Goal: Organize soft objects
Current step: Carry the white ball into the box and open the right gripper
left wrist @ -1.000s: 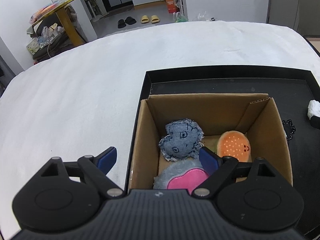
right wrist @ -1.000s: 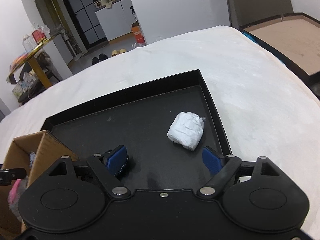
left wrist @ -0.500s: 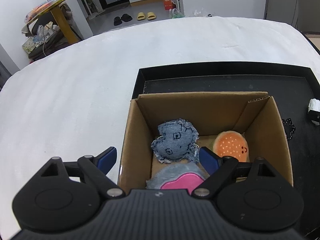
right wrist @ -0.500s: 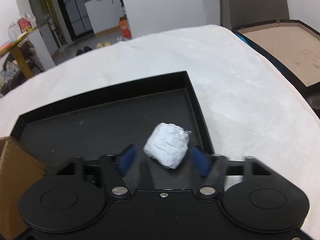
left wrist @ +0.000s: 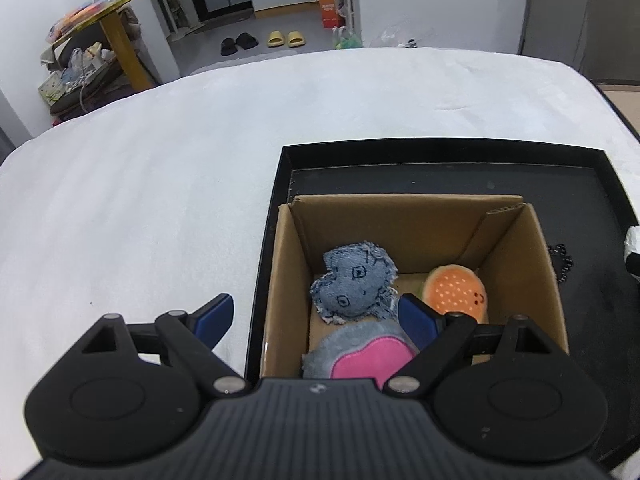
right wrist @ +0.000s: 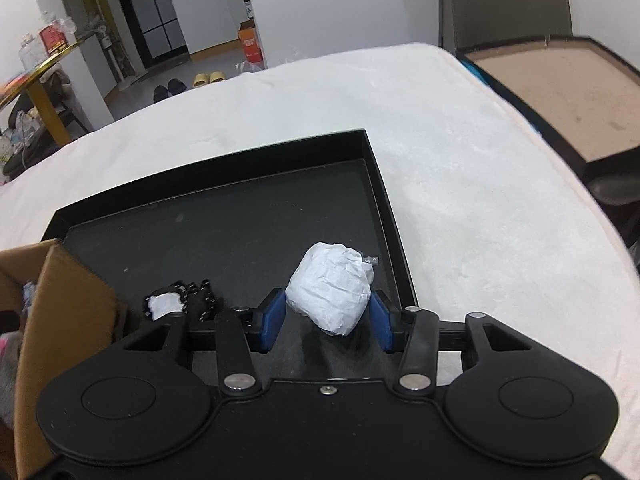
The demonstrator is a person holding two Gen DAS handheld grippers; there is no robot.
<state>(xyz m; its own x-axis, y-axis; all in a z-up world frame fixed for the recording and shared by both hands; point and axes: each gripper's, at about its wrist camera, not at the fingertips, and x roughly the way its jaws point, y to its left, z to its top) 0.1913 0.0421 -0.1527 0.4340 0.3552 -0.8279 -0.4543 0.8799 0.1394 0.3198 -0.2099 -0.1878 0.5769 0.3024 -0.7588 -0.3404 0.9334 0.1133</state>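
A cardboard box (left wrist: 400, 216) stands in the black tray (left wrist: 440, 152). Inside it lie a blue denim face toy (left wrist: 354, 280), an orange burger plush (left wrist: 456, 290) and a grey and pink plush (left wrist: 360, 354). My left gripper (left wrist: 316, 314) hangs open over the box's left wall, one finger outside and one inside, holding nothing. In the right wrist view, my right gripper (right wrist: 328, 316) is shut on a crumpled white bundle (right wrist: 330, 280) near the tray's right rim (right wrist: 384, 208), with both blue pads against its sides. The bundle (left wrist: 632, 240) also peeks in at the left wrist view's right edge.
A black beaded item with a white patch (right wrist: 176, 302) lies on the tray floor between the box (right wrist: 68, 312) and my right gripper. The white cloth-covered table (left wrist: 160, 160) surrounds the tray. A brown framed board (right wrist: 560, 92) sits beyond the table's right edge.
The right gripper's jaws came in from wide apart and closed on the white bundle, which now sits between the pads. The left gripper stays open over the box.
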